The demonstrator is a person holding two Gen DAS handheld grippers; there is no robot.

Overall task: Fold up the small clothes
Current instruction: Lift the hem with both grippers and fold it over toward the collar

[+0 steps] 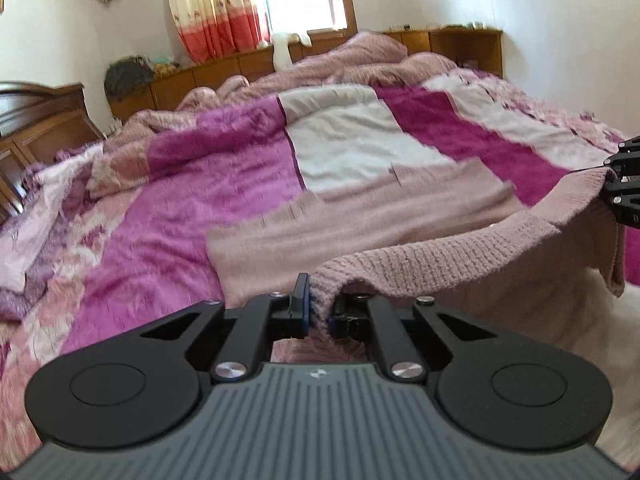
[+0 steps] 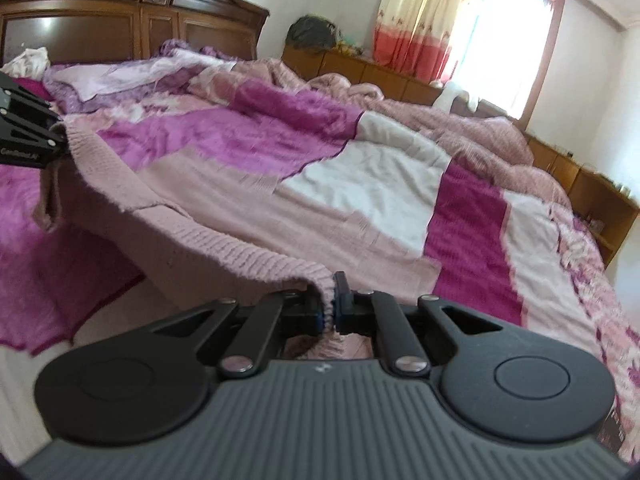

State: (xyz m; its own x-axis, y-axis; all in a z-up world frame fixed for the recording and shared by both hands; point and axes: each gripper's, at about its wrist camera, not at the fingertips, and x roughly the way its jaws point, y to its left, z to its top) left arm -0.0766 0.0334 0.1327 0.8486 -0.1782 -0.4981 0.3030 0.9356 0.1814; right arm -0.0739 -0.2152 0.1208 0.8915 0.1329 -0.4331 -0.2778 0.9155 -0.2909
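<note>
So this looks like mid-fold on a dusty pink knit sweater that's spread across the bed. The left gripper is pinched tight on one corner of the ribbed hem, and the right gripper is clamped on the other corner, so the hem edge hangs lifted between them like a little bridge while the rest of the sweater lies flat on the blanket, further in toward the middle of the bed. You can see each gripper from the other one's camera too, out at the edge of the frame.

My guess is the next move is carrying that hem forward over the body to fold it in half, keeping both corners level so the edge lands straight.

Material-wise: chunky ribbed knit at the hem, finer and smoother over the body, soft and floppy, sags between the grips. The blanket under it is fuzzy plush in magenta, white and pink blocks, so probably a bit grabby against the knit
</note>
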